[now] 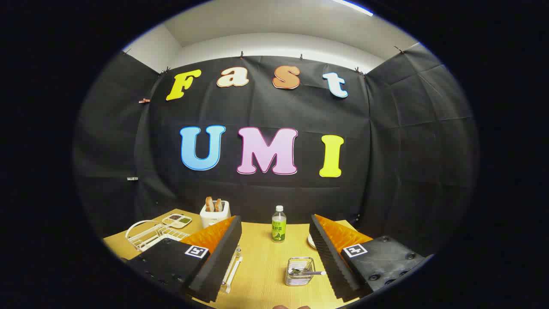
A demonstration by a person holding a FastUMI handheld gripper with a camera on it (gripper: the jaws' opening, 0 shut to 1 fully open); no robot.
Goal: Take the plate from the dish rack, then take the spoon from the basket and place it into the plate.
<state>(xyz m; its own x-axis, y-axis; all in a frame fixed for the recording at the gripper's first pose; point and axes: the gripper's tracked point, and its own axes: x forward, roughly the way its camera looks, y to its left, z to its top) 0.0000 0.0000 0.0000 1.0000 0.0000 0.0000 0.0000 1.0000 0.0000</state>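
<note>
Wire basket (300, 271) w/ spoon (305, 272) sits between gripper (274, 262) fingers, nearer the right one; handle points right; jaws spread wide, nothing held.

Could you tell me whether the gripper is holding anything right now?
Nothing: the gripper is open, fingers apart over the wooden table, small wire basket between them.
</note>
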